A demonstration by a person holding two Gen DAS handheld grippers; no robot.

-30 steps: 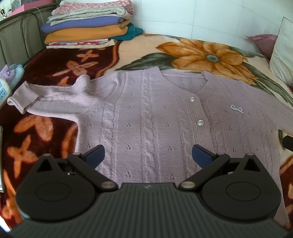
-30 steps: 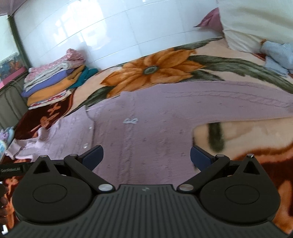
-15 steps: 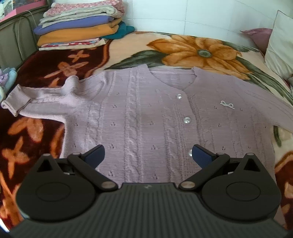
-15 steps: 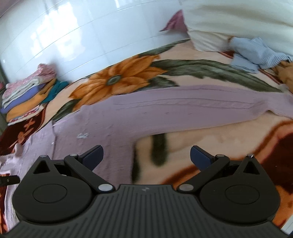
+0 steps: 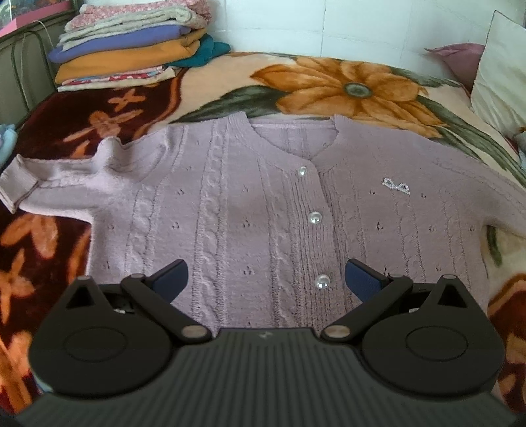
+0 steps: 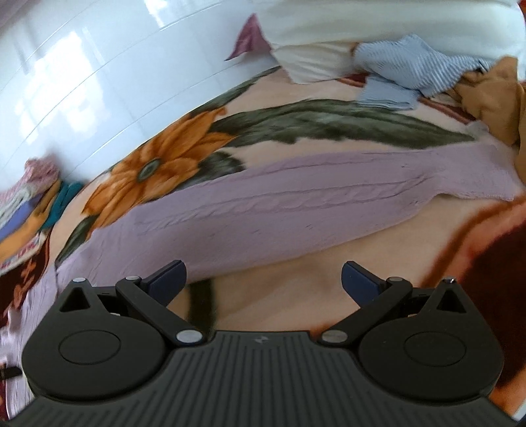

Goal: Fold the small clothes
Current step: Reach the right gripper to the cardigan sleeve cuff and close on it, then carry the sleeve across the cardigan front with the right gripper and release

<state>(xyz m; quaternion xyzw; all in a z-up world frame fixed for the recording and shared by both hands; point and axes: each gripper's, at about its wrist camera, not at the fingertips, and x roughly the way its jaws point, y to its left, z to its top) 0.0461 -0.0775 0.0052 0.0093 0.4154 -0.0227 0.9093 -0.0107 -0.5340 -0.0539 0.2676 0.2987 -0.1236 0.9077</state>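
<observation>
Right gripper (image 6: 261,277) now over sleeve (image 6: 296,203)

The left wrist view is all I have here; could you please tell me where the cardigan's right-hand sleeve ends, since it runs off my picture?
Observer: In the right wrist view the sleeve lies stretched out flat on the blanket, and its cuff ends close to an orange-brown garment.
Operator: Thank you. Is the right gripper holding that sleeve?
Observer: No, the right gripper is open with nothing between its fingers; it sits over bare blanket on the near side of the sleeve.
Operator: Is anything else lying near that cuff?
Observer: Yes, a blue striped garment lies crumpled beyond it, against a white pillow.
</observation>
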